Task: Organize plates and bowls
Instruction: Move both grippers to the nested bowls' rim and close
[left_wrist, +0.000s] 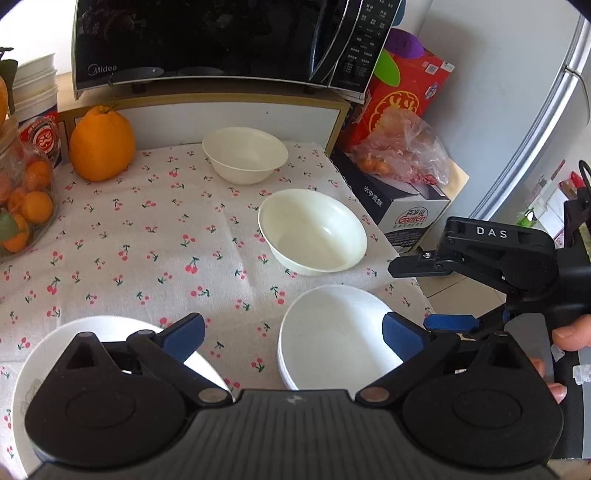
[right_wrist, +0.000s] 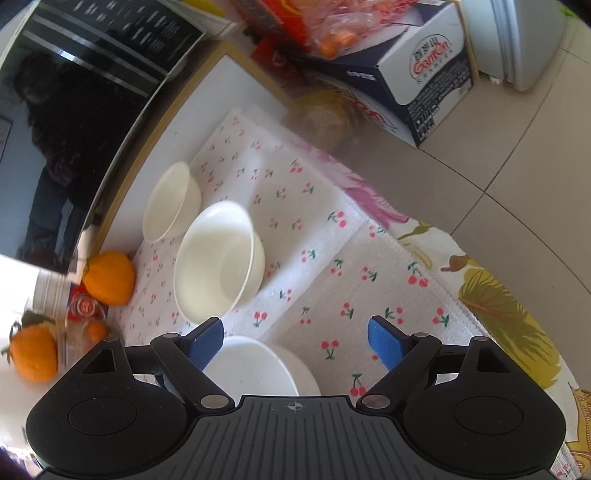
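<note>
Two cream bowls sit loose on the cherry-print cloth (left_wrist: 147, 236) — the far bowl (left_wrist: 245, 154) back near the shelf under the microwave (left_wrist: 221, 40), the near bowl (left_wrist: 312, 232) closer in, well apart from it and leaning a little on the rumpled fabric, its mouth tipped slightly toward the camera. Both are round, so no long axis to speak of; both open upward. My read is they're waiting to be nested.

Down front, the stack of white plates (left_wrist: 332, 339) lies flat at the table's right edge, at least two layers showing at its rim, face up. A single white plate (left_wrist: 96, 332) sits to the left, half hidden under the left gripper (left_wrist: 291, 332). That one's blue pads stand wide apart, straddling bare cloth and the stack's edge, clamped on nothing.

Over on the right side, the right gripper (right_wrist: 295, 339) is spread too — nothing between its pads, though the left pad hovers right by the stack's rim. In the left view it reaches in from the side, a hand (left_wrist: 565, 343) on its grip.

I'd judge the stack is placed and both claws are free. An orange (left_wrist: 101, 144) and a jar of small fruit (left_wrist: 26, 199) crowd the left, so the bowls likely gather on the right.
</note>
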